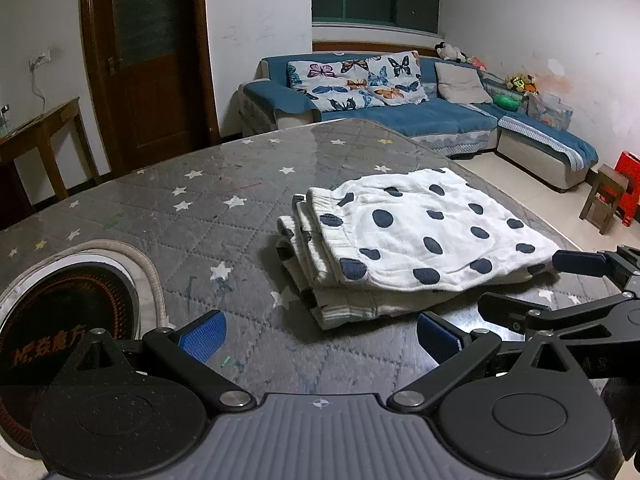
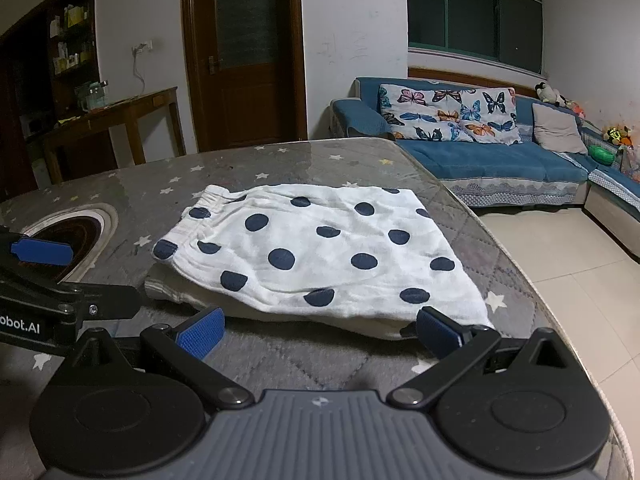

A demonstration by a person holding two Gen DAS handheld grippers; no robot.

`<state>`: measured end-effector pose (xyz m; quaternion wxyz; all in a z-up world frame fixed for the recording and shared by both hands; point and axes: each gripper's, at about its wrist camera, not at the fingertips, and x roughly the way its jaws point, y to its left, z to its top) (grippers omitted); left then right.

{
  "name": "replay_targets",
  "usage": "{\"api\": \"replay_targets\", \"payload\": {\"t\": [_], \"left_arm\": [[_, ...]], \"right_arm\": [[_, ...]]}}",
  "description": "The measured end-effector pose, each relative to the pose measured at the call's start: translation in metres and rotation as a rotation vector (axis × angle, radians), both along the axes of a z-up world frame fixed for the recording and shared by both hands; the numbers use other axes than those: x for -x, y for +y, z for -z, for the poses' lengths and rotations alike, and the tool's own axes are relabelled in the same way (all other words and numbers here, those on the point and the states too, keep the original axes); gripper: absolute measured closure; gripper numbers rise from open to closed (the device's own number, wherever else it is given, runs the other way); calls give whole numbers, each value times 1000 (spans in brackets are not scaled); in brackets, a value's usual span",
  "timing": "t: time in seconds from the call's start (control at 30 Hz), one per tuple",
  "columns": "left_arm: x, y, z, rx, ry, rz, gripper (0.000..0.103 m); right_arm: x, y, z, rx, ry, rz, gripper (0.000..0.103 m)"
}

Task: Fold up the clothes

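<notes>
From my left wrist camera, my left gripper [image 1: 320,330] hovers with its blue pads spread wide, holding nothing, just short of the polka-dot garment [image 1: 408,236]. It lies folded in stacked layers on the star-patterned table [image 1: 180,196], white with navy dots, elastic waistband facing left.

From my right wrist camera, my right gripper [image 2: 320,330] is likewise wide apart and empty, its right pad at the garment's near edge.
</notes>
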<state>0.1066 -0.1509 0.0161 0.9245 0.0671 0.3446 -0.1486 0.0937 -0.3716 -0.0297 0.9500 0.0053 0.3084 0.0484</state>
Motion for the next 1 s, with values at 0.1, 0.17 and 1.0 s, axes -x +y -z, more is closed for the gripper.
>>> {"api": "replay_targets", "payload": {"t": [0.1, 0.17, 1.0], "left_arm": [[2, 1, 1, -4, 2, -1, 0], [4, 2, 1, -6, 2, -2, 0], [19, 5, 5, -23, -5, 11, 0]], "right_arm": [[2, 1, 1, 2, 4, 1, 0], [3, 2, 1, 4, 6, 3, 0], [12, 7, 2, 3, 20, 10, 0]]}}
